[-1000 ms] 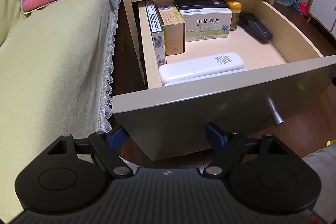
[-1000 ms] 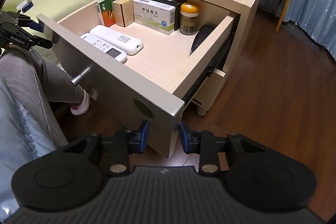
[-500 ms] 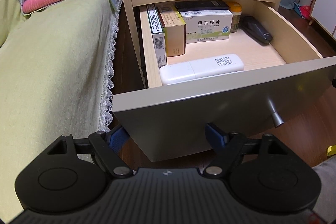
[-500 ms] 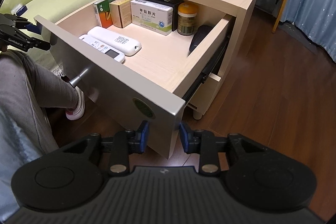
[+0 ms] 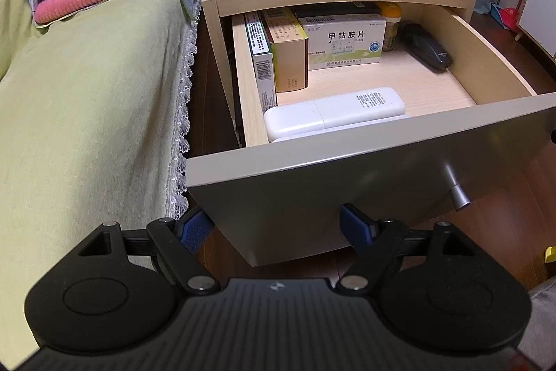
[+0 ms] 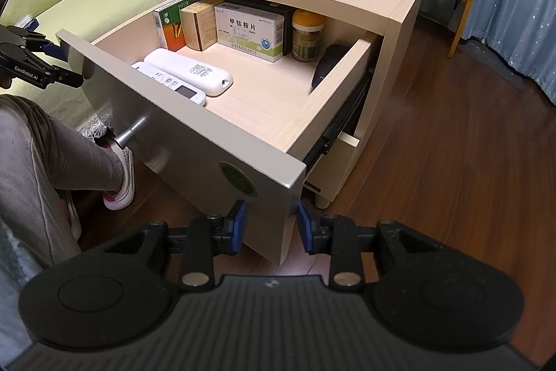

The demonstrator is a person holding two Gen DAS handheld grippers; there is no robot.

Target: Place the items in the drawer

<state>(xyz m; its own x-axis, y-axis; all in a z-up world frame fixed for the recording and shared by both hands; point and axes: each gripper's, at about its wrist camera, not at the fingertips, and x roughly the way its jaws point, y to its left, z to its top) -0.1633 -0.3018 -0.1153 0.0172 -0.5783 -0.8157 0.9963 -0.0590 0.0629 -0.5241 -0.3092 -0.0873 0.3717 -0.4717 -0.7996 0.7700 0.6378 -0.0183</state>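
The pale wooden bedside drawer with grey front (image 5: 382, 159) has slid slightly inward, items stowed. Left hand-held gripper (image 5: 278, 225) is spread wide and empty. Right hand-held gripper (image 6: 271, 225) is narrowly parted, empty, straddling the front's corner; closing appears underway.

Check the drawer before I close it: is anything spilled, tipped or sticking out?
Nothing stands out. The boxes and the jar stand upright at the back, both remotes lie flat, and nothing rises above the drawer rim.

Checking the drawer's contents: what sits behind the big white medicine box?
Behind the white medicine box a black box stands against the back of the drawer. Only its top edge and one end show; the rest is covered.
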